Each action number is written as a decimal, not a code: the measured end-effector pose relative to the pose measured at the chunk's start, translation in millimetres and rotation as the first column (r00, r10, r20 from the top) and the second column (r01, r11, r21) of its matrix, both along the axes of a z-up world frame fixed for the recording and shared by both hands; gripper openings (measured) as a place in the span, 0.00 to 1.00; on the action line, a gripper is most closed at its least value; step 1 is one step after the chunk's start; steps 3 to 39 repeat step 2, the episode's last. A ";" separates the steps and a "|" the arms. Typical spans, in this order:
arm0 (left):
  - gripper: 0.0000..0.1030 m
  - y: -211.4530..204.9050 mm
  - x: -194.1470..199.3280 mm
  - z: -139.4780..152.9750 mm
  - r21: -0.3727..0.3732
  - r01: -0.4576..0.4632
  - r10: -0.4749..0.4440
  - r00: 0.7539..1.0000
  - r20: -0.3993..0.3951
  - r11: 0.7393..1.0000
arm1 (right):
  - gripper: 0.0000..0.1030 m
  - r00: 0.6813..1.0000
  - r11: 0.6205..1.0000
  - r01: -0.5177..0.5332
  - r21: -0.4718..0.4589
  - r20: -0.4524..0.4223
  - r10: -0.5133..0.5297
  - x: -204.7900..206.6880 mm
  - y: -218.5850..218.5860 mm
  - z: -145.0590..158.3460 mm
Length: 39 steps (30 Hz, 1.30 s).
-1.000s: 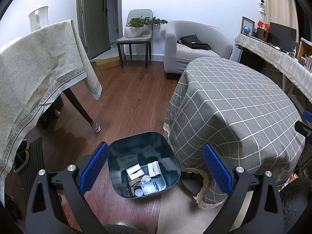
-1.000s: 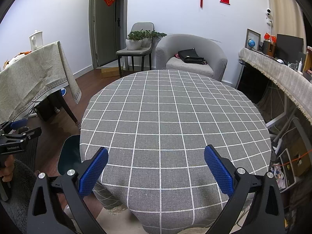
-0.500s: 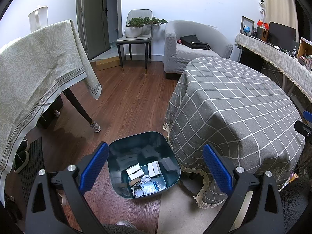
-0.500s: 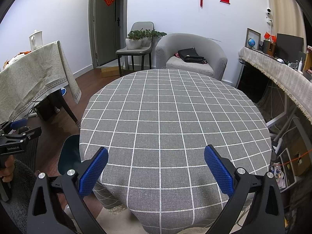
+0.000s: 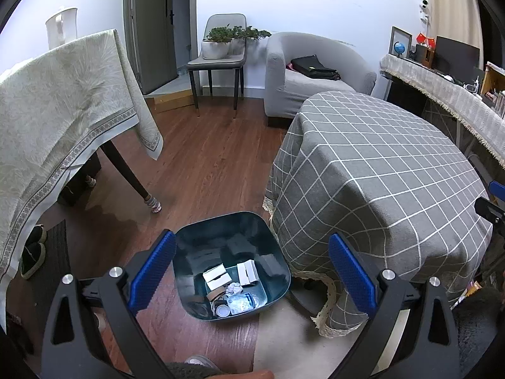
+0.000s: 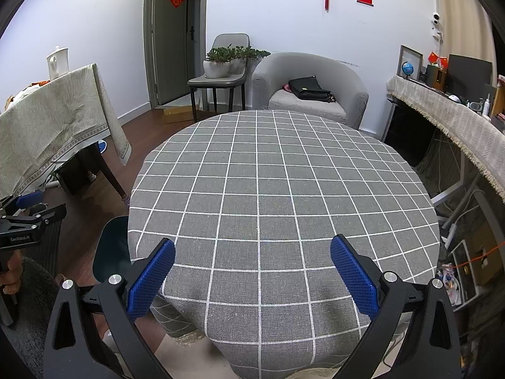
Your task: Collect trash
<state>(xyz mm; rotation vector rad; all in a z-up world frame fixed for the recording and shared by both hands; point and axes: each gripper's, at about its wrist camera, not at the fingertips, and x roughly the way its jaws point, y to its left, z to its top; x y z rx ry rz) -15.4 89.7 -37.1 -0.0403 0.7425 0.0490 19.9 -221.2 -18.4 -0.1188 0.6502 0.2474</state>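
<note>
A dark teal bin [image 5: 202, 240] stands on the wood floor beside the round table. In it lie white paper pieces [image 5: 217, 276], a crumpled wrapper [image 5: 243, 301] and a small cap [image 5: 222, 310]. My left gripper [image 5: 251, 271] is open and empty, held above the bin's near side. My right gripper [image 6: 252, 276] is open and empty over the near edge of the round table [image 6: 284, 189], whose grey checked cloth is bare. The bin's rim [image 6: 109, 252] shows at the left in the right wrist view, and the left gripper [image 6: 28, 221] too.
A table with a pale patterned cloth [image 5: 56, 120] stands to the left, its leg [image 5: 132, 183] near the bin. A grey armchair [image 5: 303, 75] with a black bag, a chair with plants [image 5: 221, 53] and a long side desk [image 5: 448, 94] line the far wall.
</note>
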 end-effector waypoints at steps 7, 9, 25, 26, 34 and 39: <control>0.96 1.0 0.7 0.3 0.002 -0.001 0.001 1.000 -0.001 1.000 | 0.97 1.000 1.000 0.000 0.000 0.000 0.000 0.3 0.0 0.2; 0.96 1.0 0.7 0.3 0.002 -0.001 0.001 1.000 -0.001 1.000 | 0.97 1.000 1.000 0.000 0.000 0.000 0.000 0.3 0.0 0.2; 0.96 1.0 0.7 0.3 0.002 -0.001 0.001 1.000 -0.001 1.000 | 0.97 1.000 1.000 0.000 0.000 0.000 0.000 0.3 0.0 0.2; 0.96 1.0 0.7 0.3 0.002 -0.001 0.001 1.000 -0.001 1.000 | 0.97 1.000 1.000 0.000 0.000 0.000 0.000 0.3 0.0 0.2; 0.96 1.0 0.7 0.3 0.002 -0.001 0.001 1.000 -0.001 1.000 | 0.97 1.000 1.000 0.000 0.000 0.000 0.000 0.3 0.0 0.2; 0.96 1.0 0.7 0.3 0.002 -0.001 0.001 1.000 -0.001 1.000 | 0.97 1.000 1.000 0.000 0.000 0.000 0.000 0.3 0.0 0.2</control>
